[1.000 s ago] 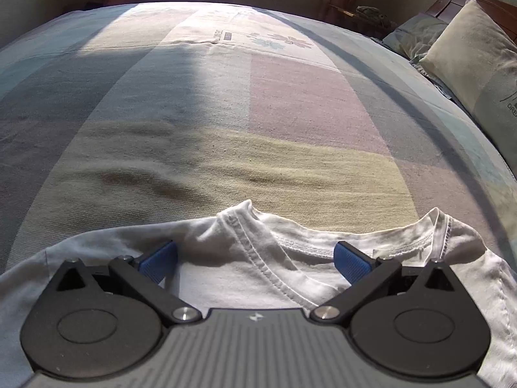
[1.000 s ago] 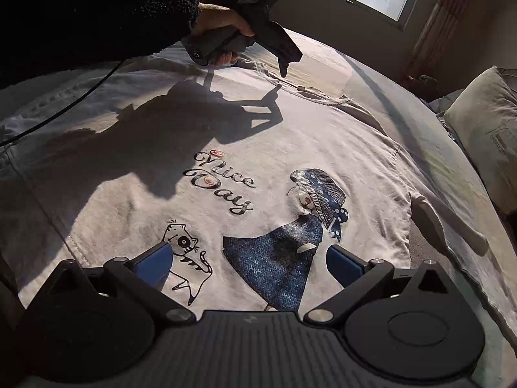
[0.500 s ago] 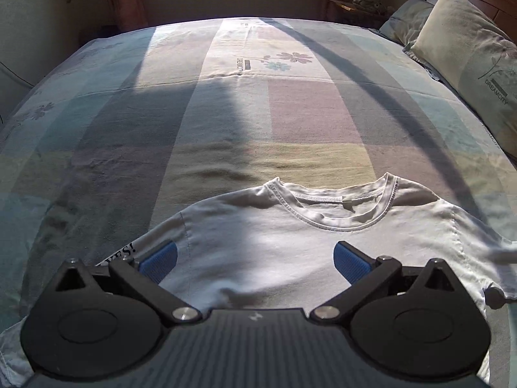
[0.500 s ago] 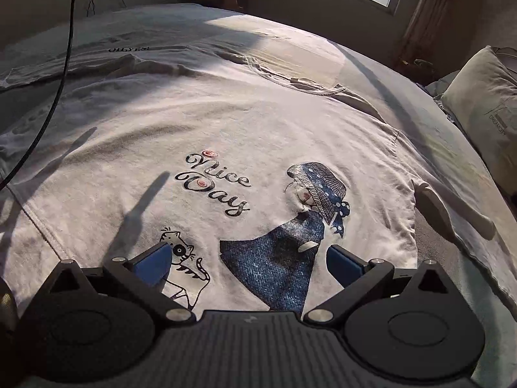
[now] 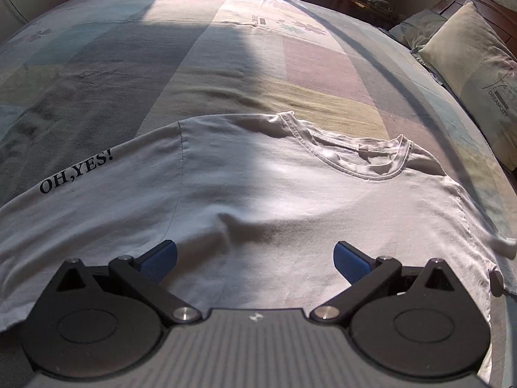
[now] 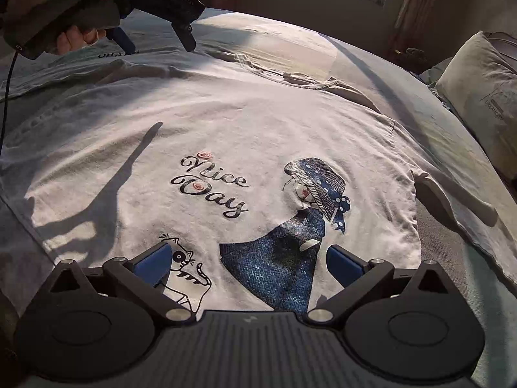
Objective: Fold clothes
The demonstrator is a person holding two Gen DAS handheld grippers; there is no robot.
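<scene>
Shirt [image 6: 258,123] lies spread flat, print side up, across the bed [image 5: 226,64], and we see it from both wrist views. In the right wrist view the words "Nice Day", a girl in a blue dress and a small cat sit near our right tool [image 6: 247,260], whose blue pads stand wide apart above the cloth with nothing between them. The collar [image 6: 290,77] lies at the far side, and one sleeve [image 6: 452,200] runs out to the right, loosely folded on the bedspread.

In the left wrist view our left tool [image 5: 255,258] is also spread wide and empty, hovering over the shirt's chest just near of a shallow wrinkle. The collar sits far right of it, and a sleeve printed "OH,YES!" [image 5: 76,174] stretches off to the left. The right wrist view shows that same tool at far left, held by a hand [image 6: 64,9] above the sleeve and not touching it, with its cable [image 6: 6,90] hanging down the left edge.

A pillow [image 5: 478,64] rests at the far right against the headboard. Sunlight falls in a broad band across the bedspread and the shirt, and the tool casts a long shadow on the cloth.
</scene>
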